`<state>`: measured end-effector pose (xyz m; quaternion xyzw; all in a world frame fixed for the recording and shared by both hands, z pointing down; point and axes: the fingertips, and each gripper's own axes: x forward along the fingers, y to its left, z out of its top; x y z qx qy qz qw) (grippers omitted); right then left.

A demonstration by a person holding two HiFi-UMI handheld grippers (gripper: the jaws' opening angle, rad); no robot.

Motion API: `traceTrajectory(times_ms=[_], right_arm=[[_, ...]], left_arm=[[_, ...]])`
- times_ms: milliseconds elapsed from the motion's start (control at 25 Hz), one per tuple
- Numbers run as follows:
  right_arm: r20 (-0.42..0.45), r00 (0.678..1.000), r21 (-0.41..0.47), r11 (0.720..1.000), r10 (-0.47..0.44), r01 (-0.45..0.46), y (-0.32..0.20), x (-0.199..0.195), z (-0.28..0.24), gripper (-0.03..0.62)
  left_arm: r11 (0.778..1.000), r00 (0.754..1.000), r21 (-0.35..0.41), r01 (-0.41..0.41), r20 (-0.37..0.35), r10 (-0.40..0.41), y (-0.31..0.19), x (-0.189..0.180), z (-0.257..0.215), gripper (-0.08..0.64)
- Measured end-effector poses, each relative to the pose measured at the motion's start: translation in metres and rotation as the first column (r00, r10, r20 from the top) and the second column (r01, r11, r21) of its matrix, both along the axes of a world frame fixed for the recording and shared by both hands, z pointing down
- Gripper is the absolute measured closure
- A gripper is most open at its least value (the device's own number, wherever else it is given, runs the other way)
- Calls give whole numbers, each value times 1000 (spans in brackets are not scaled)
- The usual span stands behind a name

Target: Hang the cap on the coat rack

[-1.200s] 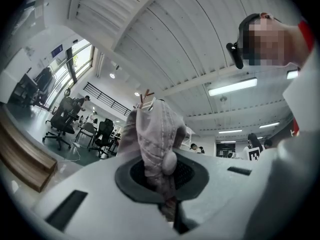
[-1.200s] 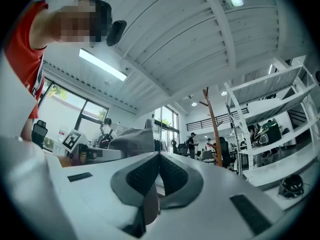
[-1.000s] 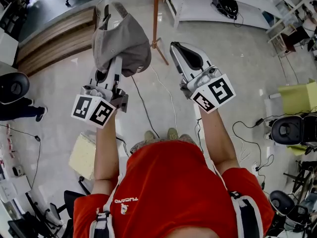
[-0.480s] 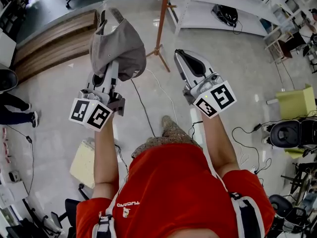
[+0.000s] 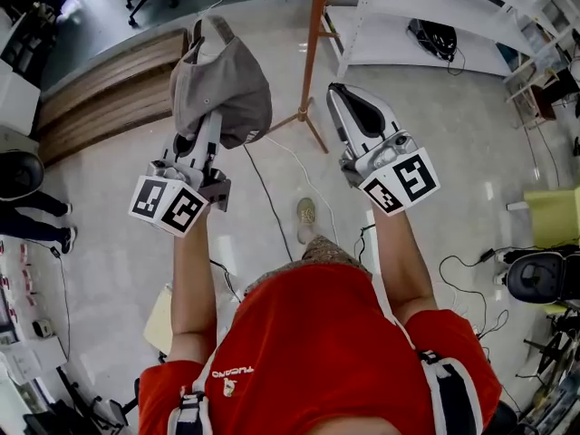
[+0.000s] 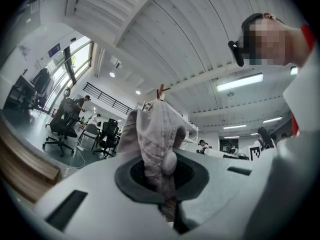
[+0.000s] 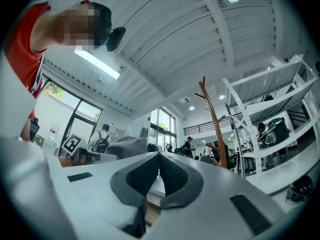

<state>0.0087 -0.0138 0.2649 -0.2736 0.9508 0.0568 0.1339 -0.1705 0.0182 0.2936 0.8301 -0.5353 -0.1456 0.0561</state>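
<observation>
A grey cap point(image 5: 222, 84) hangs bunched from my left gripper point(image 5: 211, 120), which is shut on its fabric. In the left gripper view the cap point(image 6: 152, 134) rises out of the closed left gripper point(image 6: 167, 204), and the rack's top pegs point(image 6: 161, 90) show just behind it. The wooden coat rack point(image 5: 314, 43) stands on the floor ahead, between the two grippers. My right gripper point(image 5: 347, 98) is shut with nothing in it, right of the pole. In the right gripper view the coat rack point(image 7: 212, 114) stands right of the right gripper point(image 7: 159, 156), and the cap point(image 7: 131, 146) shows to the left.
White metal shelving point(image 5: 399, 7) stands right behind the rack. A long wooden step point(image 5: 100, 80) runs along the left. Cables point(image 5: 272, 198) trail over the floor by my feet. A black chair point(image 5: 544, 275) is at the right, another person's legs point(image 5: 32, 225) at the left.
Both grippers have travelled forward across the floor toward the coat rack, whose pole now stands closer and between them. The cap stays clamped in the left gripper.
</observation>
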Motion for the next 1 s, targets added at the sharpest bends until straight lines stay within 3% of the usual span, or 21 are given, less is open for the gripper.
traceTrajectory(times_ms=[440, 680, 840, 1000], right_arm=[[-35, 999, 37, 999, 10, -9, -166, 14, -7, 569], [-68, 997, 23, 999, 43, -42, -215, 11, -1, 569], [-94, 989, 19, 993, 114, -113, -243, 15, 2, 569], [-106, 972, 15, 978, 211, -210, -271, 22, 3, 569]], left_arm=[[999, 997, -35, -20, 72, 22, -196, -7, 8, 541], [991, 991, -91, -98, 84, 105, -277, -19, 26, 541], [972, 979, -142, -187, 61, 197, -335, -32, 42, 541], [931, 946, -190, -311, 34, 323, -386, -34, 58, 541]])
